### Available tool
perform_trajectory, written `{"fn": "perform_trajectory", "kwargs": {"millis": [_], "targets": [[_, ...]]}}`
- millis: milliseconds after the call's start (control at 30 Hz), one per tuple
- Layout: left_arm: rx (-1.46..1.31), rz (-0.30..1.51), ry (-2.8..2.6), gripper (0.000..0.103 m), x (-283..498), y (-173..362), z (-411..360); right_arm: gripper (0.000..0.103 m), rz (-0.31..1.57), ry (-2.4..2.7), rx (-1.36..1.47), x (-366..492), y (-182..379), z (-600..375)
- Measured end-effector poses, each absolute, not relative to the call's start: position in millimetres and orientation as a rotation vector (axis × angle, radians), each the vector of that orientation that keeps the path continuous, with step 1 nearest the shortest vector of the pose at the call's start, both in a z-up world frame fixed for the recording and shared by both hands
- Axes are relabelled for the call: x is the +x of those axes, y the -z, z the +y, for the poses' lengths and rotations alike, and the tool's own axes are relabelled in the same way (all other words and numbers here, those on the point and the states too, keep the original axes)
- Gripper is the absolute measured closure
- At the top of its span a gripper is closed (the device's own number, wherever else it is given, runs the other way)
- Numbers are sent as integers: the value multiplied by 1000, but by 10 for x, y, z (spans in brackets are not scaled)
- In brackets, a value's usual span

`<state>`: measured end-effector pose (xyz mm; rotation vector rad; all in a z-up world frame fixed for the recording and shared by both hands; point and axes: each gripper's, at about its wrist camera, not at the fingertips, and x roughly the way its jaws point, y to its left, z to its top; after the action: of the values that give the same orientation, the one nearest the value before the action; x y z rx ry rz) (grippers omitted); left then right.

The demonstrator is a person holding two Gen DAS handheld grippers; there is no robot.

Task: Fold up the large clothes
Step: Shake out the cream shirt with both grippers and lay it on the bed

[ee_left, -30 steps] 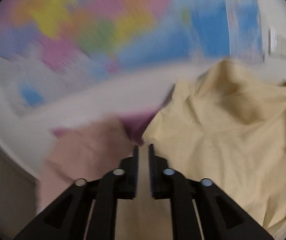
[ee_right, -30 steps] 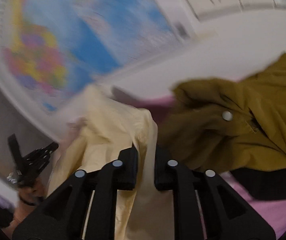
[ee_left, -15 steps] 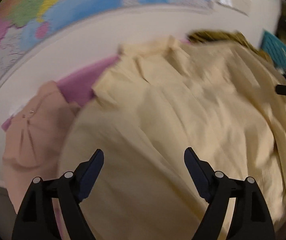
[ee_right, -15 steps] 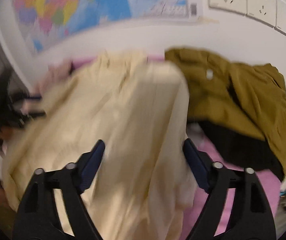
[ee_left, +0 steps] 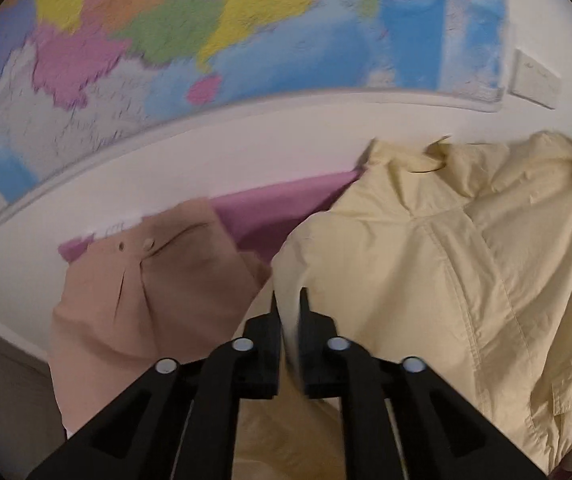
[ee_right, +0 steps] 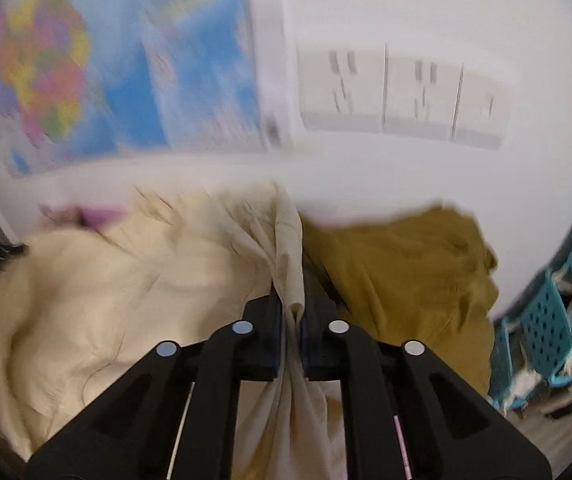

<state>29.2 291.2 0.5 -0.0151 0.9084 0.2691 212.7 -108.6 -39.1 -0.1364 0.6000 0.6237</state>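
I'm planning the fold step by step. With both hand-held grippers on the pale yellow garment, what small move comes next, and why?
Probably draw the two apart to spread the cloth. The left hand-held gripper and right hand-held gripper, jaws just closed, each pinch the pale yellow garment, which lies bunched and creased between them.

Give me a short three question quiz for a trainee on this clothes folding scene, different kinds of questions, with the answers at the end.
1. True or false: the right gripper is shut on the pale yellow shirt.
2. Multiple choice: which garment lies just right of the pale yellow shirt in the right wrist view? A) olive garment B) striped towel C) red scarf
3. Fill in: in the left wrist view, left of the left gripper, lies a folded ____ garment on the purple cloth.

Key
1. True; fabric is pinched between its fingers.
2. A
3. Tan
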Motion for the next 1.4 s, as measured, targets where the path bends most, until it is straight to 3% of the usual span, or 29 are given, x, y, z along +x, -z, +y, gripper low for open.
{"fn": "perform_trajectory", "kwargs": {"millis": [67,100,167,233,267,300,333,467,533,567,600,667,700,733,800,833,933,1033,1067,1100,1167,1200,1233,1300,1400], "targets": [[3,946,-318,73,289,203,2950,78,678,-539,-190,2280,732,-1000],[11,956,-327,66,274,278,2958,63,712,-538,-179,2321,845,-1020],[4,956,-315,56,180,316,3005,44,745,-578,-71,2291,984,-1187],[-36,940,-275,50,51,259,3032,40,730,-618,-25,2112,1016,-1402],[-64,913,-242,50,-55,198,3028,34,721,-629,-16,2030,1022,-1478],[-76,895,-223,45,-130,147,2981,23,710,-637,-4,1913,1032,-1568],[-86,865,-186,37,-266,63,2928,19,701,-654,13,1766,1052,-1681],[-68,827,-66,26,-542,-69,2626,13,735,-736,34,1273,1279,-1986],[-32,849,-13,25,-620,-9,2420,13,792,-759,61,1134,1466,-2068],[-18,865,-3,25,-626,33,2335,21,829,-771,79,1101,1567,-2098],[-8,895,14,25,-619,115,2236,54,854,-782,81,1073,1648,-2112],[3,936,38,33,-600,257,2091,85,849,-795,68,1054,1676,-2132],[13,944,35,52,-593,307,2045,99,822,-775,43,1054,1603,-2168],[53,958,2,74,-570,378,1980,100,797,-759,32,1067,1519,-2203],[68,958,-28,94,-554,393,1994,100,705,-677,27,1147,1182,-2393],[52,927,-50,97,-573,317,2061,100,669,-650,24,1169,1072,-2494],[33,835,-163,98,-687,-25,2344,100,597,-543,32,1364,759,-2783],[36,780,-313,98,-797,-314,2708,97,619,-506,16,1571,832,-2762],[49,792,-380,98,-807,-314,2838,87,634,-437,-43,1641,934,-2682],[65,807,-437,96,-804,-276,2920,73,649,-394,-71,1684,1015,-2616],[167,869,-603,86,-759,-38,3052,62,717,-359,-60,1777,1243,-2554],[247,914,-727,66,-726,163,3094,60,717,-354,-38,1750,1286,-2550],[286,932,-787,55,-713,268,3124,58,703,-356,-26,1696,1282,-2554],[253,944,-823,54,-770,424,3167,39,630,-370,17,1451,1208,-2587],[-9,795,-663,48,-1077,222,3189,36,501,-459,47,946,1045,-2621]]}}
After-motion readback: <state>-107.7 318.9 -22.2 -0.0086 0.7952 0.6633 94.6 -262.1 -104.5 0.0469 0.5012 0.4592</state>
